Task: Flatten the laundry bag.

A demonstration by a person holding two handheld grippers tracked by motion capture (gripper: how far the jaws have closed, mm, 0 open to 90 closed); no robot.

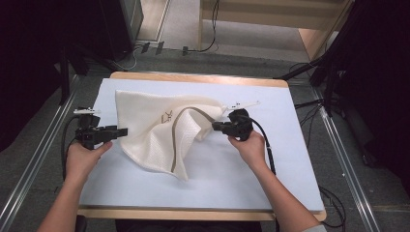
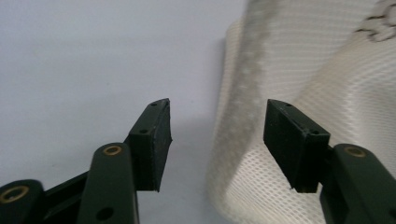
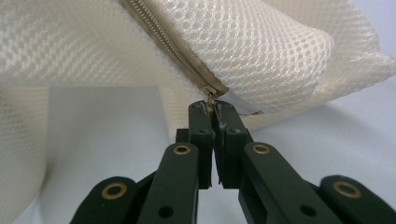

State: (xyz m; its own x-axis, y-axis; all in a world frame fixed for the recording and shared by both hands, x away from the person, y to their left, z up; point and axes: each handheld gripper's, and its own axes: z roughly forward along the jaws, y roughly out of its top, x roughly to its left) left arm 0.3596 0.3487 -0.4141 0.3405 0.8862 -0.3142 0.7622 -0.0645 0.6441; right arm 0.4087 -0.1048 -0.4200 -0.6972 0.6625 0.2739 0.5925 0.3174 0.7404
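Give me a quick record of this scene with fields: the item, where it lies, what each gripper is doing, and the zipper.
item: white mesh bag with a tan zipper
surface: pale blue table top
right gripper: jaws closed on the zipper pull
left gripper: jaws open, one on each side of the bag's left edge, not gripping
bag shape: right part lifted and folded, rest lying flat

No legible txt; bag (image 1: 154, 130) mark unreadable.
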